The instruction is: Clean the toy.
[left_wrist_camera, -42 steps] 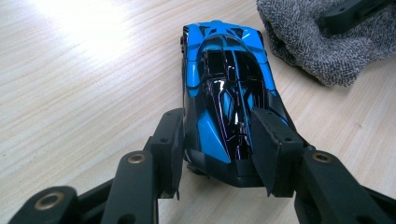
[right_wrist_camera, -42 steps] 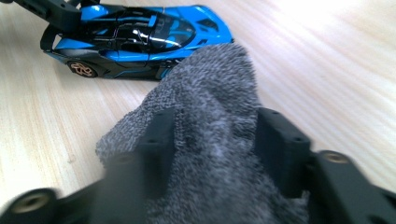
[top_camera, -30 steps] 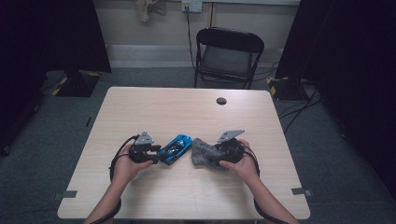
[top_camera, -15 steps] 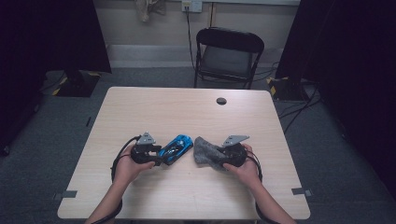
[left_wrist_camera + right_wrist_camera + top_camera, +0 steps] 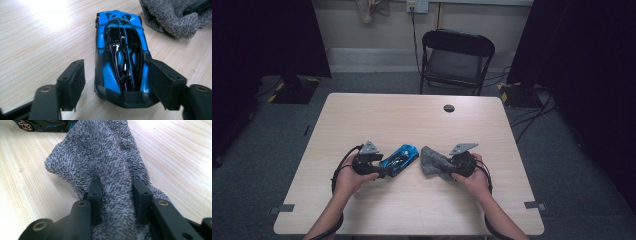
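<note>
A glossy blue and black toy car (image 5: 399, 159) (image 5: 122, 57) rests on the table just left of centre. My left gripper (image 5: 384, 170) (image 5: 117, 75) straddles its tail. The jaws have just been opening and stand open, with a clear gap between the left pad (image 5: 73, 82) and the car's side. A crumpled grey cloth (image 5: 430, 160) (image 5: 100, 152) lies to the car's right. My right gripper (image 5: 441, 169) (image 5: 117, 192) has just been closing, and its pads now pinch a bunched fold of the cloth. The cloth (image 5: 170, 17) also lies beyond the car's nose.
The light wooden table (image 5: 412, 115) has a small black disc (image 5: 449, 108) near its far edge. A black folding chair (image 5: 457, 55) stands behind the table, with cables on the floor to the right. The car's wheel side (image 5: 42, 126) lies past the cloth.
The left gripper's jaws have spread off the car's sides, and the right gripper's jaws have drawn in on the cloth. Both hands stay roughly where they were.
</note>
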{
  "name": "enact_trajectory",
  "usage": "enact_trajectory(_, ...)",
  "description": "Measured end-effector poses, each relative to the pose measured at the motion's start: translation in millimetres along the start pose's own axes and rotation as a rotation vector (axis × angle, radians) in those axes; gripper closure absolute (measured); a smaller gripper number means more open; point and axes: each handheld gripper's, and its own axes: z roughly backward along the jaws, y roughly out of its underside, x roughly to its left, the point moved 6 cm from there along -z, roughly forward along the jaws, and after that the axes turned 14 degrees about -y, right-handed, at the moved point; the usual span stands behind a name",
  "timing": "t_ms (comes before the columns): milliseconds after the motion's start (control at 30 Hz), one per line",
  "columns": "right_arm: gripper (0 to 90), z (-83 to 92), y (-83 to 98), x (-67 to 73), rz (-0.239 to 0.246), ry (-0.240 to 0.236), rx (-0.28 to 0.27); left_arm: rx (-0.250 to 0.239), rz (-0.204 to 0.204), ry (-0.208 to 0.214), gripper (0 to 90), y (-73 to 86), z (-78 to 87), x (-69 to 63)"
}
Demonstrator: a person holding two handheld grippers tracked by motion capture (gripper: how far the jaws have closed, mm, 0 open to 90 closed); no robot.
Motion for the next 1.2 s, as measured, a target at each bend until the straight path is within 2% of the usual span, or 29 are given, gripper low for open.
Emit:
enact_trajectory(100, 66.0, 0.2, -0.2, -0.4, -0.006, -0.001, 0.001, -0.003, -0.001, -0.001, 24.5, -2.3, -0.3, -1.7)
enact_trajectory(300, 70.9, 1.1, -0.8, -0.8, -0.012, 0.001, -0.002, -0.028, 0.001, 0.004, 21.5, -11.1, 5.9, -4.2)
enact_trajectory(433, 72.4, 2.5, -2.0, -0.4, -0.015, -0.014, -0.002, -0.058, -0.023, 0.025, 19.9, -22.4, 13.5, -10.0)
enact_trajectory(500, 72.5, 4.2, -3.4, 1.6, 0.012, -0.022, 0.01, -0.077, -0.037, 0.037, 19.4, -28.4, 16.0, -15.7)
enact_trajectory(633, 72.5, 5.5, -4.3, 13.4, 0.066, -0.073, 0.037, -0.101, -0.078, 0.086, 17.5, -41.6, 18.3, -37.0)
enact_trajectory(767, 72.5, 3.8, -2.7, 27.9, 0.116, -0.124, 0.055, -0.127, -0.116, 0.146, 17.4, -53.2, 16.5, -65.3)
enact_trajectory(900, 72.5, 1.8, -0.1, 39.0, 0.159, -0.184, 0.063, -0.126, -0.178, 0.201, 17.4, -59.1, 9.8, -92.5)
enact_trajectory(967, 72.5, 1.6, 0.3, 45.9, 0.193, -0.22, 0.07, -0.12, -0.189, 0.226, 17.5, -60.5, 5.7, -104.1)
enact_trajectory(1067, 72.1, 1.8, -1.6, 53.9, 0.229, -0.267, 0.066, -0.107, -0.201, 0.244, 17.5, -59.4, 0.6, -113.8)
enact_trajectory(1167, 69.3, -0.5, -3.1, 57.2, 0.244, -0.277, 0.069, -0.082, -0.213, 0.26, 18.2, -53.1, -7.3, -122.2)
enact_trajectory(1200, 65.1, -1.9, -3.2, 56.9, 0.242, -0.273, 0.065, -0.082, -0.206, 0.266, 18.2, -51.7, -9.4, -123.8)
